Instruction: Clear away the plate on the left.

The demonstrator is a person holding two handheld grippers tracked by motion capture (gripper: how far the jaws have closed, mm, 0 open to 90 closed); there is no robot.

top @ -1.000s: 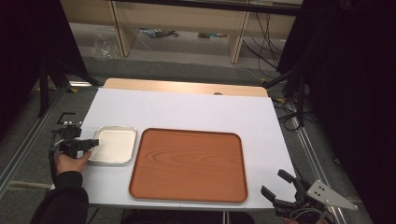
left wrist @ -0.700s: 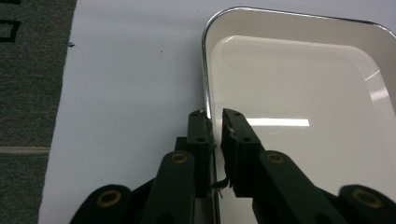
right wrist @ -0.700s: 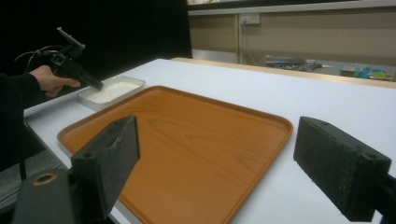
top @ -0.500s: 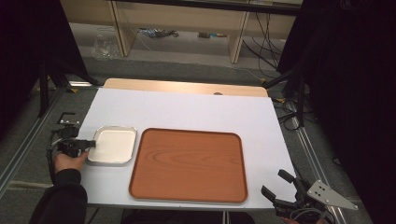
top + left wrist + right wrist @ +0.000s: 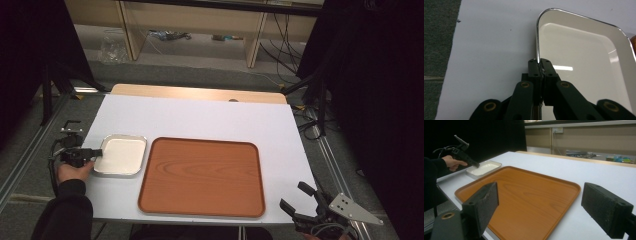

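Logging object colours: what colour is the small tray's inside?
Creamy white inside the small tray, with a shiny metal rim; clearest in the left gripper view.

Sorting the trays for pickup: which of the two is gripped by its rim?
The small white metal tray, pinched by the left gripper; the big wooden tray lies untouched.

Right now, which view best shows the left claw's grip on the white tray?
Left gripper view: the left claw is clamped on the white tray rim, close up. High view shows claw at the tray's left edge, small. Right gripper view shows it far off.
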